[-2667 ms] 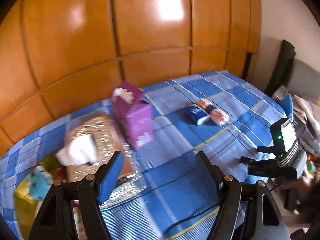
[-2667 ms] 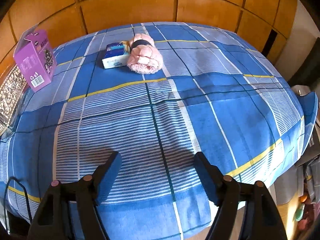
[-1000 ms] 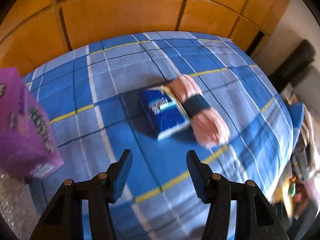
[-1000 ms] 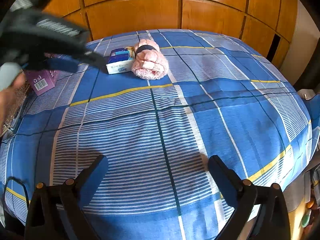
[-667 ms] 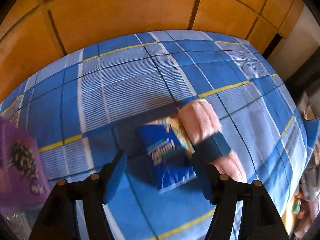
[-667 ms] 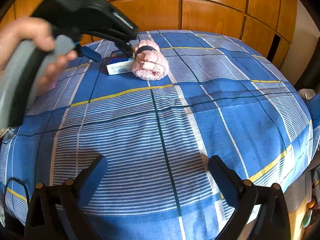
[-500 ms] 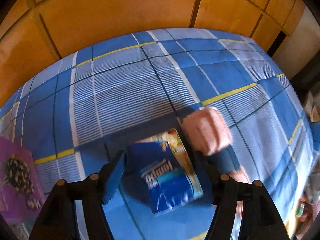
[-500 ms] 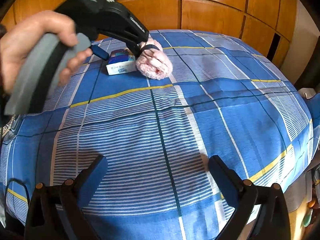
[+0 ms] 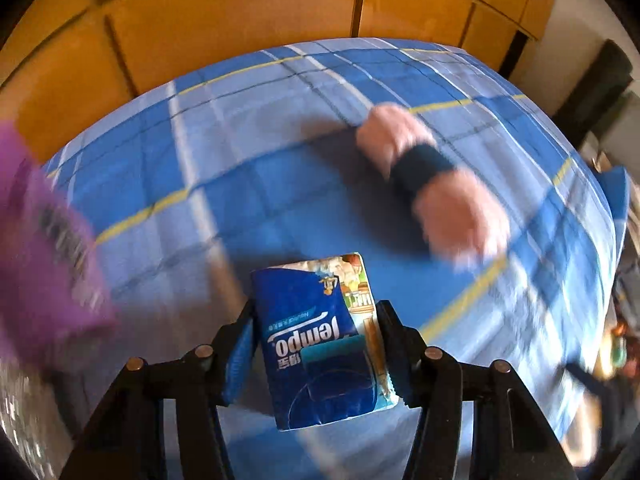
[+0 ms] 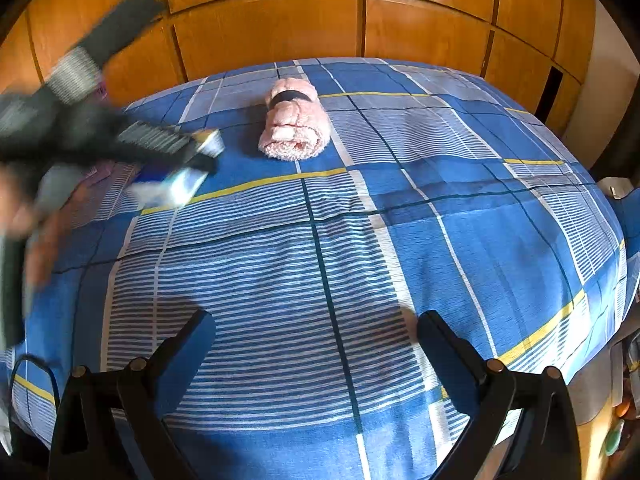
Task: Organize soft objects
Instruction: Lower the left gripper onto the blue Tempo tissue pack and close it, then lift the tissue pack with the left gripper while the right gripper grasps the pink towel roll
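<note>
Left gripper (image 9: 316, 350) clamped on a blue tissue pack (image 9: 320, 340), blue pads pressed against both long sides after closing in on it just now; pack lifted clear of the bed (image 9: 248, 184), its printed face turned to the camera with the lettering upside down. Seen from the right wrist camera, same pack (image 10: 176, 184) blurred at 10 o'clock, carried above the blue plaid cover by the left gripper (image 10: 192, 160), with a blurred hand (image 10: 36, 232) on the grey handle at 9 o'clock.

Rolled pink towel (image 9: 432, 184) with a dark band around its middle lying on the bed at 2 o'clock from the pack, well apart from it; in the right view the towel (image 10: 294, 122) at 12 o'clock, near the far edge of the bed, by the wooden panelled wall (image 10: 280, 16).

Purple box (image 9: 40, 264) blurred at 9 o'clock in the left view, standing at the edge of the bed.

Right gripper (image 10: 316, 334) spread wide, nothing between the pads, hovering over the striped part of the cover at the near side of the bed (image 10: 480, 208).
</note>
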{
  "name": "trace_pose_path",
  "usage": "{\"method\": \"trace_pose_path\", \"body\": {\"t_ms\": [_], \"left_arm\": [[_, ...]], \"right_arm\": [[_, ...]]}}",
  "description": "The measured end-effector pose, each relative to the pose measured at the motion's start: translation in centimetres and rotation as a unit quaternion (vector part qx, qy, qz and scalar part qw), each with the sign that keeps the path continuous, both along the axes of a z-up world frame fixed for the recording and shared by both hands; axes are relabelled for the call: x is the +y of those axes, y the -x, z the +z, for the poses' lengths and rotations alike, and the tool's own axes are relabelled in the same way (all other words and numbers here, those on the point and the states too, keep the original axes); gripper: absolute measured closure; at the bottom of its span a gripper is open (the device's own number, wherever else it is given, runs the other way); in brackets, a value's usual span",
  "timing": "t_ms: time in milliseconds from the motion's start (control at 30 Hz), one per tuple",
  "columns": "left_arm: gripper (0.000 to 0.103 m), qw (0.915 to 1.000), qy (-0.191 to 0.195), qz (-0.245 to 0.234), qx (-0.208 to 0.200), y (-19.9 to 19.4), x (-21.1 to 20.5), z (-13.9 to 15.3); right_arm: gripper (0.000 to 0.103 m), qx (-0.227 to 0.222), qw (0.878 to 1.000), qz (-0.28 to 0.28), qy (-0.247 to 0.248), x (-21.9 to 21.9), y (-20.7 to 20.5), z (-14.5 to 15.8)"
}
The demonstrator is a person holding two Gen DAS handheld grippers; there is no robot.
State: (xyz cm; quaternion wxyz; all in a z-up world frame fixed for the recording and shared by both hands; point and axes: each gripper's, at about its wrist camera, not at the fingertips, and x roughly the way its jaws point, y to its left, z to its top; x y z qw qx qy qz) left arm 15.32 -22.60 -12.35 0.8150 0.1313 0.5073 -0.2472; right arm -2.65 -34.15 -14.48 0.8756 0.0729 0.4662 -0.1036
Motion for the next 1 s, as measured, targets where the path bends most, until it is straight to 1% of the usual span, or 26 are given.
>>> {"method": "trace_pose_path", "body": {"t_ms": [33,100,167,200,233,267,300,433,500,600,733,767,800,833,867,900,1000], "left_arm": [[0.046,0.9999,-0.003,-0.007,-0.007,1.3,0.8,0.0],[0.046,0.9999,-0.001,-0.007,-0.014,2.6,2.3,0.0],[0.046,0.9996,0.0,-0.013,-0.024,3.9,3.8,0.1],[0.046,0.9996,0.008,-0.008,-0.024,4.4,4.5,0.0],[0.046,0.9995,0.015,-0.01,-0.028,4.7,5.0,-0.1],[0.046,0.999,0.016,-0.017,-0.038,5.2,5.3,-0.2],[0.046,0.9987,0.016,-0.021,-0.044,5.4,5.4,-0.3],[0.047,0.9982,0.029,-0.018,-0.05,6.0,6.2,-0.3],[0.047,0.9978,0.035,-0.016,-0.054,6.1,6.4,-0.4],[0.047,0.9972,0.04,-0.017,-0.061,6.2,6.6,-0.5],[0.047,0.997,0.045,-0.016,-0.061,6.2,6.8,-0.5],[0.047,0.997,0.045,-0.015,-0.061,6.2,6.7,-0.5],[0.047,0.9969,0.046,-0.015,-0.062,6.2,6.8,-0.5],[0.047,0.9969,0.046,-0.015,-0.063,6.2,6.8,-0.6],[0.047,0.9968,0.047,-0.014,-0.063,6.2,6.8,-0.6],[0.047,0.9968,0.049,-0.013,-0.062,6.2,6.8,-0.6],[0.047,0.9965,0.053,-0.01,-0.064,6.2,6.9,-0.6]], "right_arm": [[0.0,0.002,1.0,0.001,0.0,0.0,-0.1,0.0],[0.001,0.01,1.0,0.004,-0.001,-0.1,-0.3,0.2],[0.012,0.016,1.0,0.001,-0.009,-0.6,-0.6,0.6],[0.021,0.014,1.0,-0.002,-0.016,-1.1,-0.8,0.9],[0.026,0.009,0.999,-0.001,-0.032,-1.7,-1.2,1.4],[0.026,0.006,0.999,-0.002,-0.043,-2.4,-1.8,1.9],[0.026,0.002,0.999,-0.005,-0.041,-2.7,-2.2,2.3],[0.026,-0.037,0.999,0.011,-0.018,-3.6,-5.8,5.1],[0.026,-0.043,0.999,0.025,-0.012,-3.6,-8.0,5.7],[0.026,-0.03,0.999,0.041,-0.002,-3.2,-11.7,5.4],[0.026,0.019,0.998,0.057,0.006,-3.0,-16.1,3.3],[0.029,0.032,0.998,0.06,0.006,-3.0,-16.7,2.7],[0.048,0.049,0.997,0.061,0.003,-3.1,-17.3,2.1],[0.065,0.065,0.996,0.059,-0.005,-3.2,-17.7,1.4],[0.066,0.066,0.996,0.057,-0.017,-3.4,-17.6,1.2],[0.071,0.058,0.997,0.053,-0.019,-3.4,-17.4,1.3],[0.072,0.059,0.996,0.065,-0.02,-2.7,-15.7,1.8]]}}
